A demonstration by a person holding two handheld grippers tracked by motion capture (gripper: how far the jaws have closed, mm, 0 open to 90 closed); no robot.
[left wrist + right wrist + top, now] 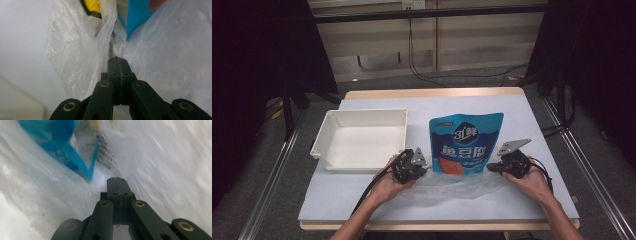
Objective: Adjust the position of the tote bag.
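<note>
Lying crinkled in front of the white plastic tray (pixel 362 137), on the side nearest the person: one thin clear plastic bag (pixel 462 186), around one shiny blue snack pouch (pixel 466 142). Pinched shut on the bag: left gripper (pixel 426 168) and right gripper (pixel 490 167).

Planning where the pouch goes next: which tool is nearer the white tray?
Left. The left tool sits just off the white tray, at its near right corner; the right tool is beyond the blue pouch.

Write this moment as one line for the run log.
left hand-held gripper: shut on bag | right hand-held gripper: shut on bag | pouch: upright
</note>
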